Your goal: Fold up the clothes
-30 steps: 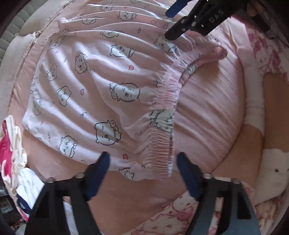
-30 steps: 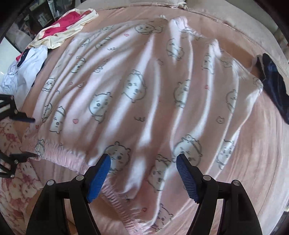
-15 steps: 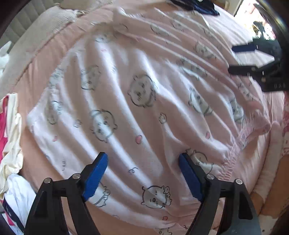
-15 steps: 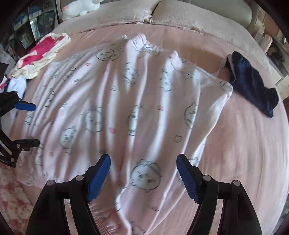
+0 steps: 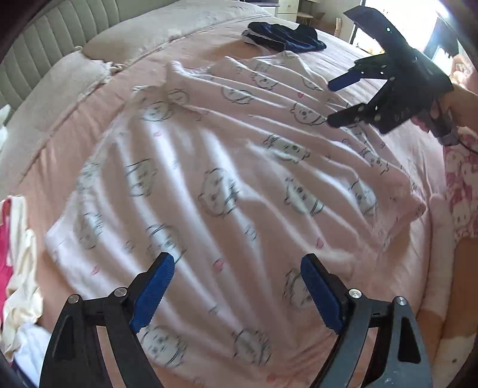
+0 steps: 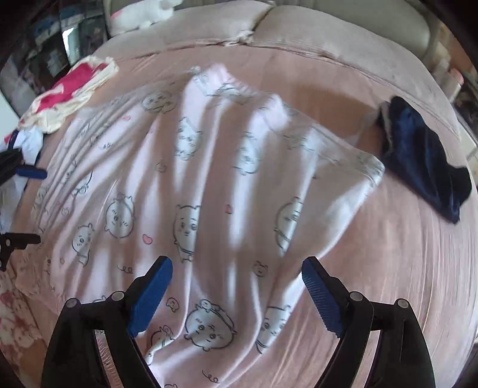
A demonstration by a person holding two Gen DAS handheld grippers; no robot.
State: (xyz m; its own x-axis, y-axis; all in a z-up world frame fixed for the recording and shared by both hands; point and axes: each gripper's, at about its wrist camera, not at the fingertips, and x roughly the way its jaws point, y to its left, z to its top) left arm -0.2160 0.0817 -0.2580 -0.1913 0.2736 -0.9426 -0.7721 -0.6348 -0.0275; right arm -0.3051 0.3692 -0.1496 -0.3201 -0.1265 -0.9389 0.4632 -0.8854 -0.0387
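Note:
A pale pink garment (image 5: 227,179) printed with cartoon bears lies spread and wrinkled on the pink bed sheet (image 5: 373,62). My left gripper (image 5: 236,268) hovers over the garment's near part, its jaws opening, and the blue pads (image 5: 152,292) press on nothing. In the right wrist view the same garment (image 6: 209,185) fills the middle. My right gripper (image 6: 236,265) is above its near edge, jaws opening too, with only cloth below. Each gripper shows in the other's view: the right gripper (image 5: 331,103) over the garment's far right, the left gripper (image 6: 37,206) at the left edge.
A dark navy garment (image 6: 424,158) lies on the sheet to the right of the pink one, also visible at the far end (image 5: 283,38). A pile of red and cream clothes (image 6: 68,92) sits at the left. Beige pillows (image 6: 298,27) line the head. A person's hand (image 5: 461,103) holds the right gripper.
Both grippers have moved off the gathered waistband and farther over the garment. Their jaws stand wider apart. The garment lies spread flat, and more of the bed shows.

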